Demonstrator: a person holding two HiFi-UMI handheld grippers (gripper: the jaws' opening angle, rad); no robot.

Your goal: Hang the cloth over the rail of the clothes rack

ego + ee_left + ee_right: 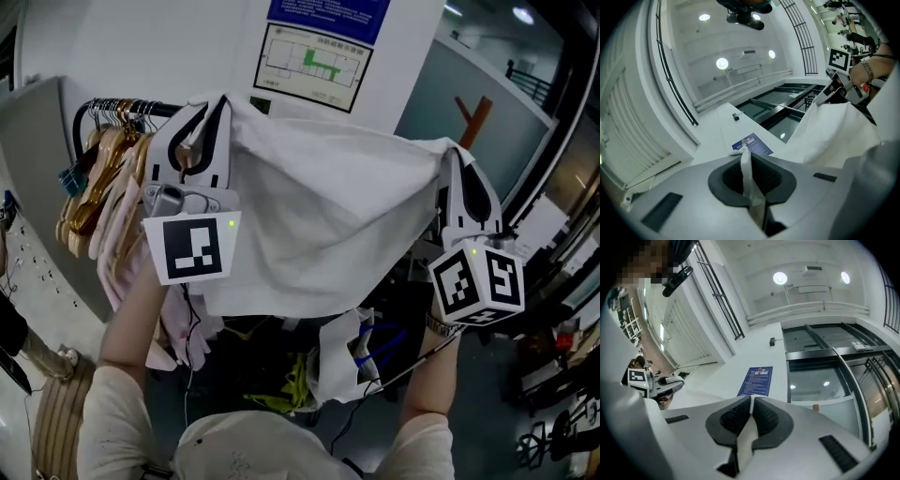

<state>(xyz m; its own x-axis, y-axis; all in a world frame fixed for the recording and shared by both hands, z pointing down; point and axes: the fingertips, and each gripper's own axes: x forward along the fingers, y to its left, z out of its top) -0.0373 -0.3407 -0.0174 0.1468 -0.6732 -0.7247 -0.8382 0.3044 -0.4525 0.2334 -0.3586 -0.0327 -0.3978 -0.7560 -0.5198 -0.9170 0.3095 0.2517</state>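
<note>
A white cloth [319, 216] is stretched between my two grippers, held up high and sagging in the middle. My left gripper [208, 105] is shut on its left top corner; in the left gripper view a strip of the cloth [749, 180] runs up between the closed jaws. My right gripper [454, 155] is shut on the right top corner, and the cloth [745, 439] shows pinched between its pads. The black rail of the clothes rack [117, 109] lies at the upper left, just left of my left gripper, partly hidden behind it. Both grippers point upward.
Several wooden hangers [94, 183] and pale garments [127, 253] hang on the rail's left part. A white wall with a framed plan [311, 66] stands behind the cloth. Dark clutter and cables [366, 352] lie on the floor below. A grey partition [42, 178] is at the left.
</note>
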